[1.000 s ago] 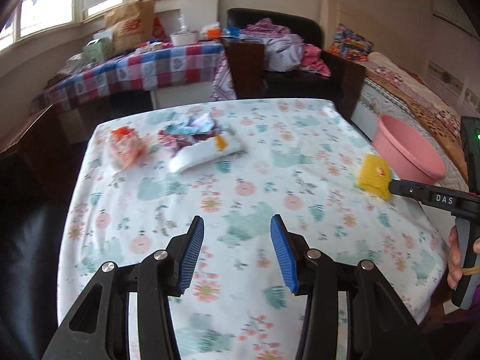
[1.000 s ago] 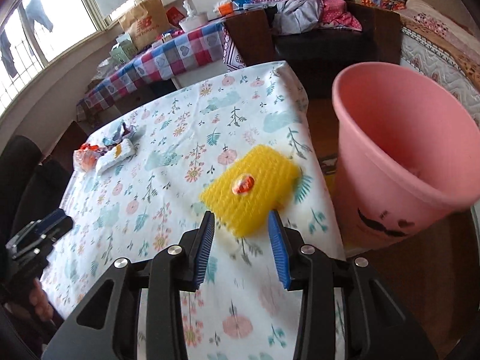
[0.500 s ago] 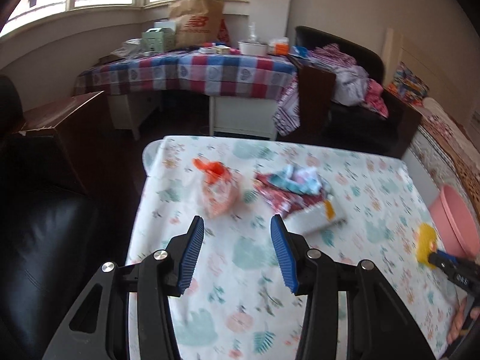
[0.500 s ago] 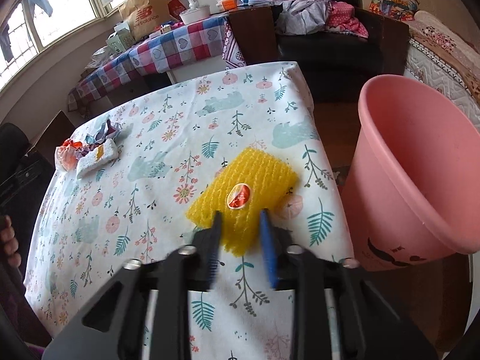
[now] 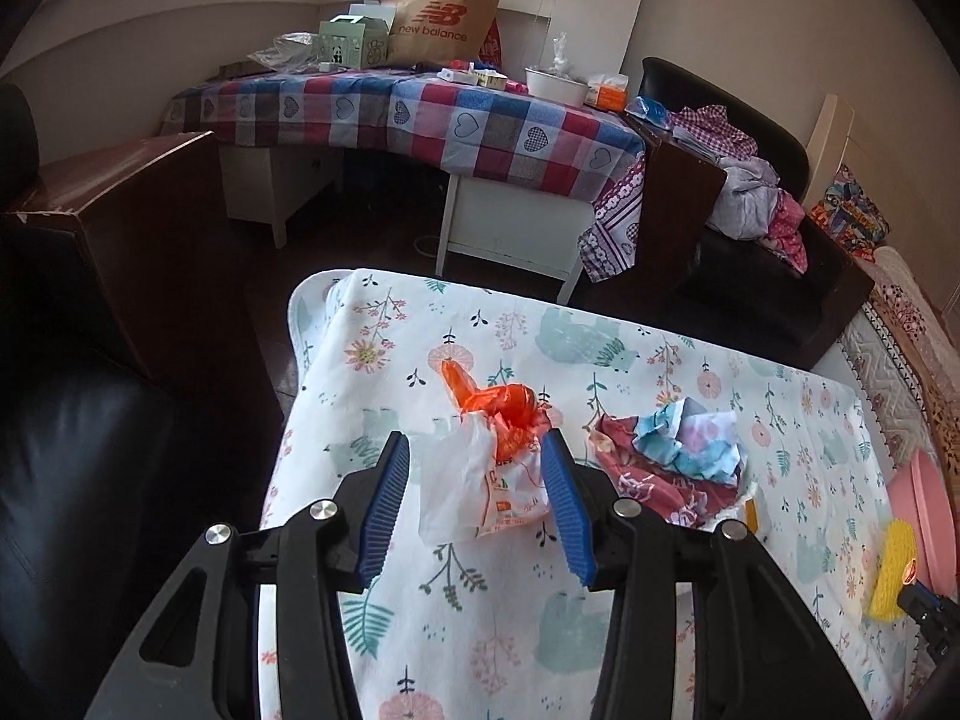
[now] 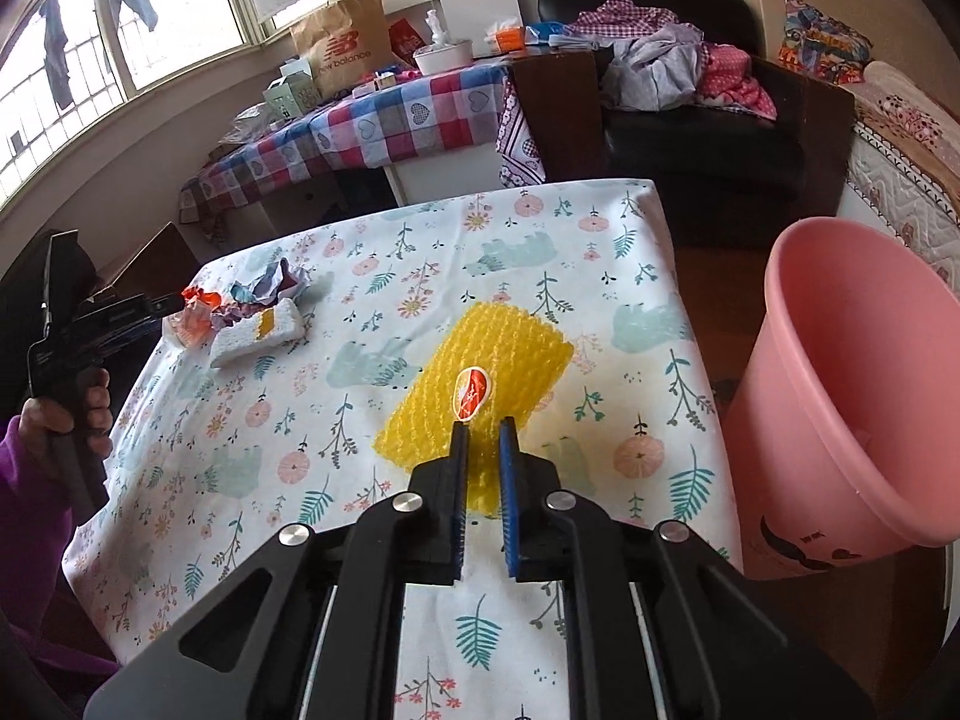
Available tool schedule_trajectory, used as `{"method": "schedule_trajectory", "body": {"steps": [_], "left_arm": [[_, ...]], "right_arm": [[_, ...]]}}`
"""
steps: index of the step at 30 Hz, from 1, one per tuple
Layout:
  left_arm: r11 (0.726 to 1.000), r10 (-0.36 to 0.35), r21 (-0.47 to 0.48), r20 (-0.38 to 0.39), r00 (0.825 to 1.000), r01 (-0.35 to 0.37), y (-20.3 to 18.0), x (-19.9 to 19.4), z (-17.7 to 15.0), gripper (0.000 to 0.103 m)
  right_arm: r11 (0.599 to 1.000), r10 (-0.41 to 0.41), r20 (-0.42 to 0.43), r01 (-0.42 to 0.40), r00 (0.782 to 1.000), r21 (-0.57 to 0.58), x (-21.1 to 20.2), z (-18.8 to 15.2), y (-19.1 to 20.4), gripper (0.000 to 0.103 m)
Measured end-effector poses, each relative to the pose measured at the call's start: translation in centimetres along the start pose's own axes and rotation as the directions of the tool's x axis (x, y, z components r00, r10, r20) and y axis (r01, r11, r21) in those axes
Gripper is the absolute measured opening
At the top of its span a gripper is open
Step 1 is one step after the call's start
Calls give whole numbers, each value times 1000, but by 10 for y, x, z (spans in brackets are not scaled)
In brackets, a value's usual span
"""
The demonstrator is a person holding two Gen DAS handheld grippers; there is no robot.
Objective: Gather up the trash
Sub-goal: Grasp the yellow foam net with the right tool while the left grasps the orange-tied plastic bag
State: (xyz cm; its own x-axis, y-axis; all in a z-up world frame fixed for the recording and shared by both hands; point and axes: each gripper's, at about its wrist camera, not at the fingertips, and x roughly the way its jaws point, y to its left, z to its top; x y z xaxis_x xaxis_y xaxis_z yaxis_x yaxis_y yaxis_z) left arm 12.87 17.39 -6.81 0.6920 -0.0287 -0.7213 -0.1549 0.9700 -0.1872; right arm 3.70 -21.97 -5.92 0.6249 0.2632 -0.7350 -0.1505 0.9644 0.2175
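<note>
Both tools were busy at the floral-cloth worktop (image 6: 600, 252). The right tool (image 6: 480, 438) had its jaws closing, and they were nearly pressed together on the near edge of the yellow foam net sleeve with a small red and white sticker (image 6: 480, 354). A second before, those jaws stood spread around that edge, so the pinch was new. The sleeve lay flat on the worktop near its right side. Just past that side stood the pink plastic bucket (image 6: 852, 396), tipped toward the tool. The grip looked ready for a lift over to the bucket.

The left tool (image 5: 474, 468) was spread wide, its jaws just starting to close. A second before, it looked over bare cloth in the middle of the worktop. Now it had swung to the far left corner, and the crumpled white plastic bag with an orange knotted top (image 5: 498, 468) sat between its blue pads (image 5: 384, 504). The pads did not press on the bag yet. Just right of the bag lay a heap of crumpled red, blue and white wrappers (image 5: 672, 456) on a white foam block (image 6: 258, 336). That heap was still waiting, so the job looked early.
</note>
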Motion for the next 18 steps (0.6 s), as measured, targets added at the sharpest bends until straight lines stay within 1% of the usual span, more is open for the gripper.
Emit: {"method": "schedule_trajectory", "body": {"steps": [2,3,4,5,7,8,10,13,18], "left_arm": [[1000,-17,-16,4,1000,17,2,0,-1,36],[999,-25,-22,1,1000,25,3,0,-2,36],[999,-25,-23,4,1000,25,3,-1,-6,33],[1000,-20,-17,10,1000,20,2,-1,-8,26],[1000,-18,-6,14,1000,18,0,-3,-11,22],[1000,-14,-9,20,1000,14,-1,-6,-12,18],[999,-30,-14,25,999,30,-4,-13,-14,12],[999,-40,-7,47,998,41,-12,-32,-19,12],[995,-99,7,77,992,99,-30,-67,-32,12]], "right_arm": [[1000,2,-3,-2,1000,2,0,-1,0,10],[1000,5,-5,-5,1000,3,1,-1,0,10],[1000,6,-7,-6,1000,2,2,-2,0,10],[1000,8,-10,-8,1000,1,2,-3,1,10],[1000,12,-13,-12,1000,0,2,-4,2,10],[1000,14,-12,-14,1000,-1,1,-5,3,10],[1000,18,-6,-18,1000,-5,-2,-5,4,10],[1000,23,7,-23,1000,-1,-8,-6,3,10],[999,39,24,-39,999,-1,-18,-10,5,10]]}}
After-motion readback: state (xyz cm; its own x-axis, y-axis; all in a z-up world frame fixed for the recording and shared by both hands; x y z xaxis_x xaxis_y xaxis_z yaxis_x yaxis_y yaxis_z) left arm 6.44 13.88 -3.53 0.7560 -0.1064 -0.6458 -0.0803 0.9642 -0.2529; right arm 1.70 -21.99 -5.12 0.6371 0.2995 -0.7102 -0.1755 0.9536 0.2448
